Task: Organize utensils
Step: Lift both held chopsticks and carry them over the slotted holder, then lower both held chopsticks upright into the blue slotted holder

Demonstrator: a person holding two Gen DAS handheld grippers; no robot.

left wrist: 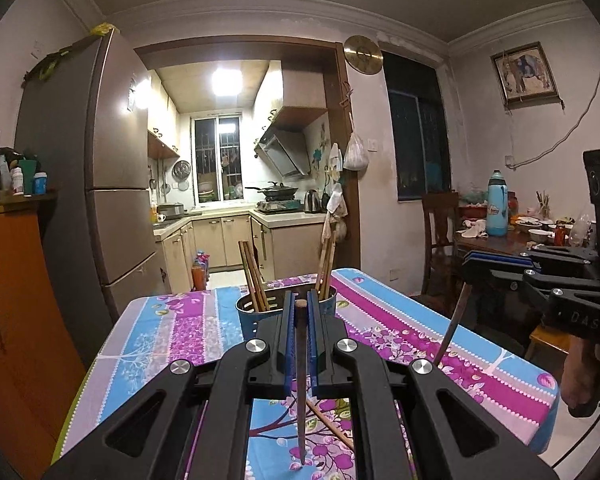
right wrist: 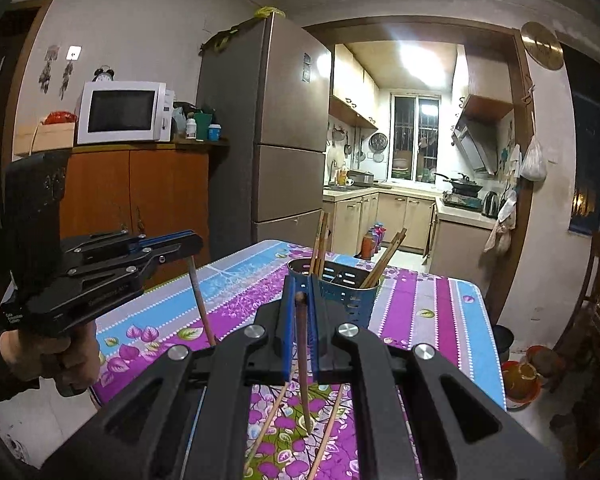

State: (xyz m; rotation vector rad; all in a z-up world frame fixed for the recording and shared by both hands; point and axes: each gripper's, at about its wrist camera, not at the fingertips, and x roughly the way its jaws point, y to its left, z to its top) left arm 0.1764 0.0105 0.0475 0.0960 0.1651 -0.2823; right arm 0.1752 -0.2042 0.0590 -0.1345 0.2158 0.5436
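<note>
Left gripper: clenched on a dark chopstick, stick upright between the blue pads, tip down touching the floral tablecloth. Straight ahead of the fingers, just beyond: blue perforated utensil holder, several wooden chopsticks standing tilted inside. One loose chopstick flat on the cloth beneath the jaws.

Right gripper: likewise clamped on an upright brown chopstick, point resting on the cloth. Holder just ahead and slightly right of the fingertips. Two loose chopsticks lying below, either side of the held one.

Off to the right gripper's left: the other tool, side-on, its stick slanting down to the table. Fridge and kitchen doorway beyond the table.
</note>
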